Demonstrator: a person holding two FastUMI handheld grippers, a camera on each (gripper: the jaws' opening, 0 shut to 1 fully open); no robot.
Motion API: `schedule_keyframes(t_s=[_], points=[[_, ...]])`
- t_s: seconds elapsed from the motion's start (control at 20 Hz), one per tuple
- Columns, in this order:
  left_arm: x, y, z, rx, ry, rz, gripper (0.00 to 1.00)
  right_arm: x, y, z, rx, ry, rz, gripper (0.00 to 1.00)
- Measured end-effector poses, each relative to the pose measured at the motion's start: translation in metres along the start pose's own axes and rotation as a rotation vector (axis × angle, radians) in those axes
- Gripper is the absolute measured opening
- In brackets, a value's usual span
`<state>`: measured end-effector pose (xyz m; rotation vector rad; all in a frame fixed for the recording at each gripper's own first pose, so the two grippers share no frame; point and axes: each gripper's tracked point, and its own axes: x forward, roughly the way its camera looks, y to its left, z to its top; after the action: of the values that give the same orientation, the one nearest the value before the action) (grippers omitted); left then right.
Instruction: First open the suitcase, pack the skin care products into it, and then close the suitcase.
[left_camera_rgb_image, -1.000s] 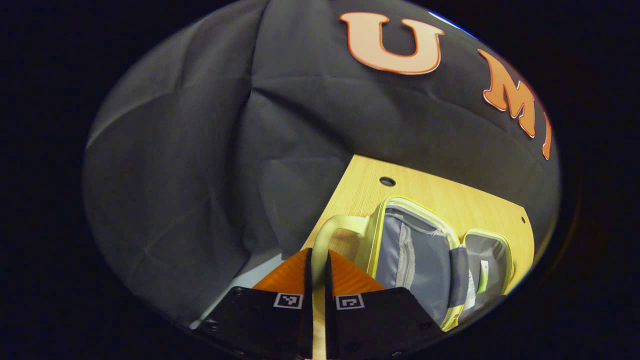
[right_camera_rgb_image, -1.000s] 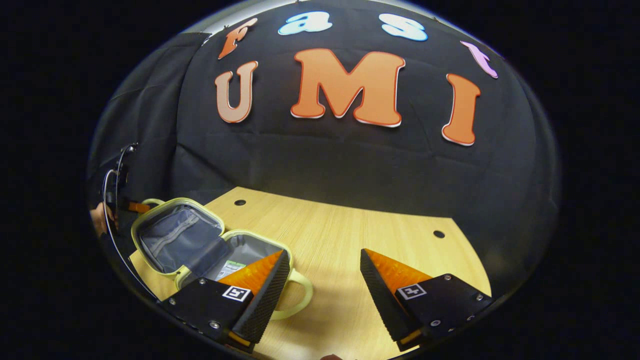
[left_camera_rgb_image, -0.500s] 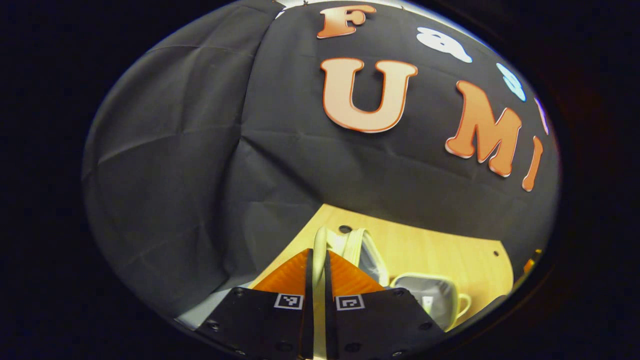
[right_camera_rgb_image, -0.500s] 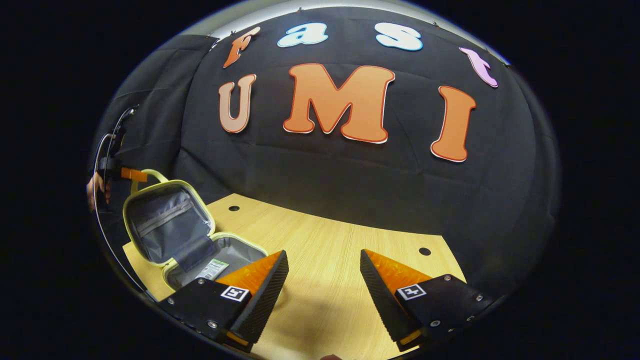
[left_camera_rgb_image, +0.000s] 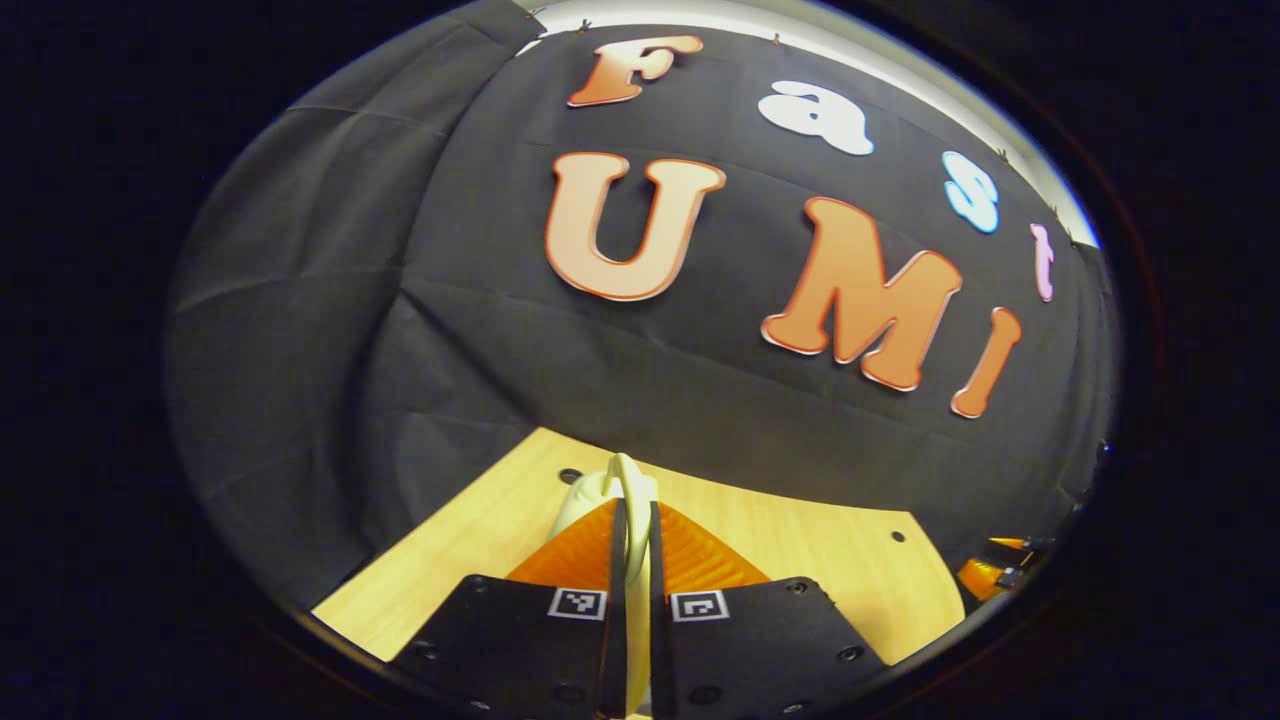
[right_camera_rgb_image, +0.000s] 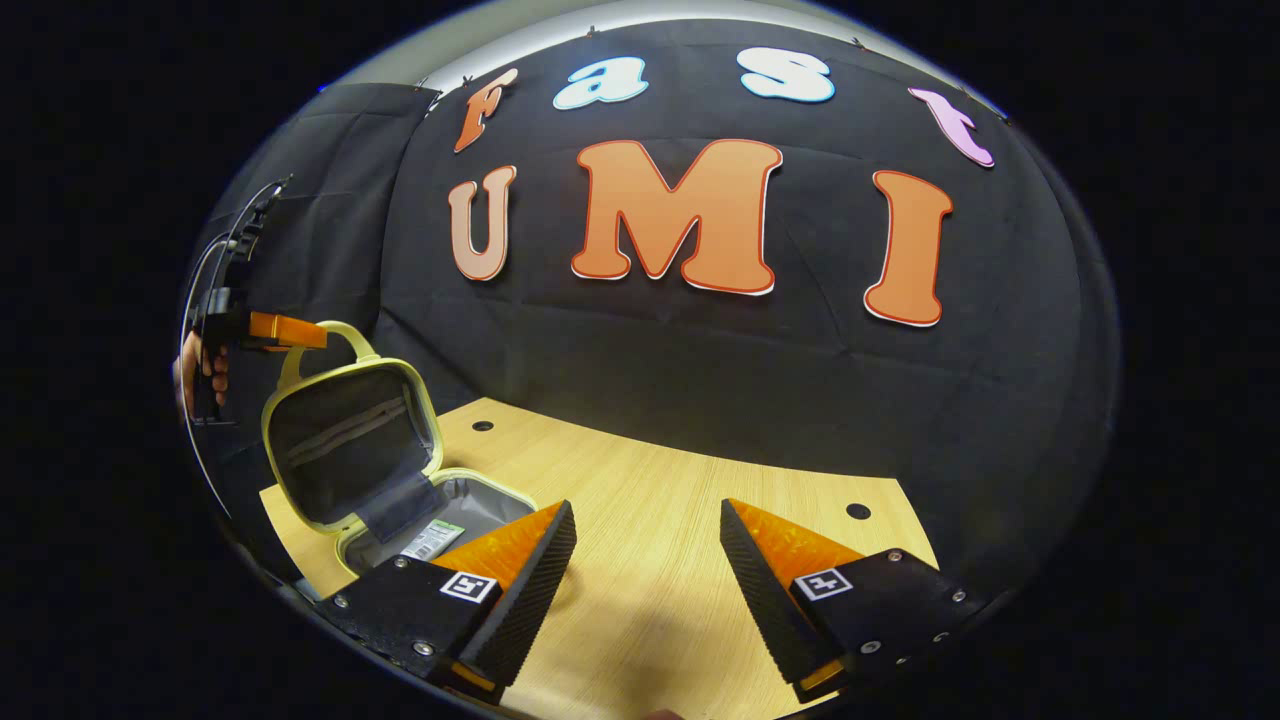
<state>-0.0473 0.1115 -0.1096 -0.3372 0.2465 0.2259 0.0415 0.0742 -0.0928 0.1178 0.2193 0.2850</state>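
Right gripper view: my left gripper (right_camera_rgb_image: 300, 332) pinches the lid handle (right_camera_rgb_image: 340, 338), raising the suitcase (right_camera_rgb_image: 350, 450) lid upright on the desk (right_camera_rgb_image: 650, 520); right gripper (right_camera_rgb_image: 648, 550) gapes empty. Packing looks done; closing remains.

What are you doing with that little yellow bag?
A person is working on the small suitcase with a tool in each hand. The left tool is shut on the handle of the lid, which is raised nearly upright over the base on the wooden table. The right tool hovers open over the table beside it, holding nothing.
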Motion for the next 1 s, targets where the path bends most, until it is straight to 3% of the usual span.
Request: schedule_keyframes(t_s=[0.25,0.6,1.0], points=[[-0.002,-0.084,-0.034,0.034,0.038,-0.125,0.1,-0.003,-0.002,-0.004,0.032,-0.001,0.024,0.93],[0.007,-0.181,-0.113,0.07,0.193,-0.299,0.09,-0.009,-0.021,-0.01,0.074,0.014,0.014,0.93],[0.027,-0.223,-0.2,0.155,0.359,-0.349,0.1,-0.02,-0.033,-0.017,0.081,0.026,0.0,0.93]])
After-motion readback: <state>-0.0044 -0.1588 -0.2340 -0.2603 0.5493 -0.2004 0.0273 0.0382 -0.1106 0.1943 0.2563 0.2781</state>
